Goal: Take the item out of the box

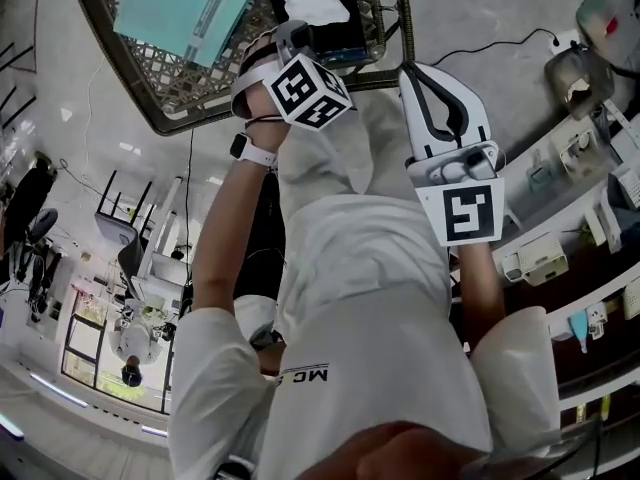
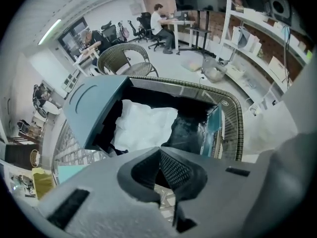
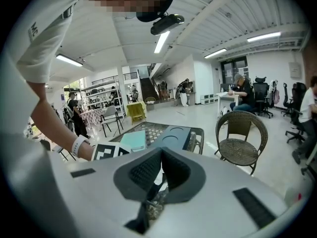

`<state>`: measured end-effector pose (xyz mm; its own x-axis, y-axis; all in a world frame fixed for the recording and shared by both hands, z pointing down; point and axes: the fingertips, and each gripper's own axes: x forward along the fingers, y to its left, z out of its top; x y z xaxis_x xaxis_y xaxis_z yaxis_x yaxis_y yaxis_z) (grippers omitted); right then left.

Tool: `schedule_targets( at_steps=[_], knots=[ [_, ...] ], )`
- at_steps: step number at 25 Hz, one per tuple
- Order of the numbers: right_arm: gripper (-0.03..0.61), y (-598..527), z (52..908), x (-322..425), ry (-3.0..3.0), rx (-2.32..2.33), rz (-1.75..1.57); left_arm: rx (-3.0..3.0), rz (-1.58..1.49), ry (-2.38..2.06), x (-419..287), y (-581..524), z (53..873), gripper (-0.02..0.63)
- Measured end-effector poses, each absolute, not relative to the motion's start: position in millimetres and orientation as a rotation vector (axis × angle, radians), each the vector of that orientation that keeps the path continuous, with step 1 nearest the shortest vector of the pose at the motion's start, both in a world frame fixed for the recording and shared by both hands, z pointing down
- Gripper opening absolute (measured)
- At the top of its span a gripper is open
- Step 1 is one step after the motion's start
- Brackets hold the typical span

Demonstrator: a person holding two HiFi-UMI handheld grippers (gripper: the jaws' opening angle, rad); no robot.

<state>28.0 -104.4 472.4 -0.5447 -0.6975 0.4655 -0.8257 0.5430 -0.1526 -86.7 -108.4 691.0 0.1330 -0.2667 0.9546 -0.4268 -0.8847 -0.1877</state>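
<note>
Box [image 2: 94, 108] open, white item [image 2: 143, 125] exposed; left tool [image 2: 159, 153] closed above.

Bare arms [image 1: 222, 238] extended forward, grey plastic left gripper [image 2: 159, 150] and matching right gripper [image 3: 161, 151], fingers [image 2: 174, 170] pressed together (both empty).

The right gripper [image 3: 160, 155] has its jaws pressed together, apparently on nothing. Just beyond the fingertips a dark teal box [image 3: 174, 135] sits on a wicker table [image 3: 199, 137]. Left of them is a marker cube [image 3: 106, 151], and to their right a wicker chair [image 3: 241, 140].
</note>
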Motion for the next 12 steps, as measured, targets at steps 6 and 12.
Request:
schedule_targets(
  at_steps=[6, 12],
  knots=[
    [0.017, -106.1, 468.1, 25.0, -2.447, 1.247, 0.497, 2.252, 1.735, -0.699, -80.3, -105.8, 684.6, 0.025],
    [0.017, -108.1, 455.1, 24.7, -2.468, 1.242, 0.465, 2.272, 1.626, -0.768, -73.7, -106.5, 662.3, 0.025]
  ],
)
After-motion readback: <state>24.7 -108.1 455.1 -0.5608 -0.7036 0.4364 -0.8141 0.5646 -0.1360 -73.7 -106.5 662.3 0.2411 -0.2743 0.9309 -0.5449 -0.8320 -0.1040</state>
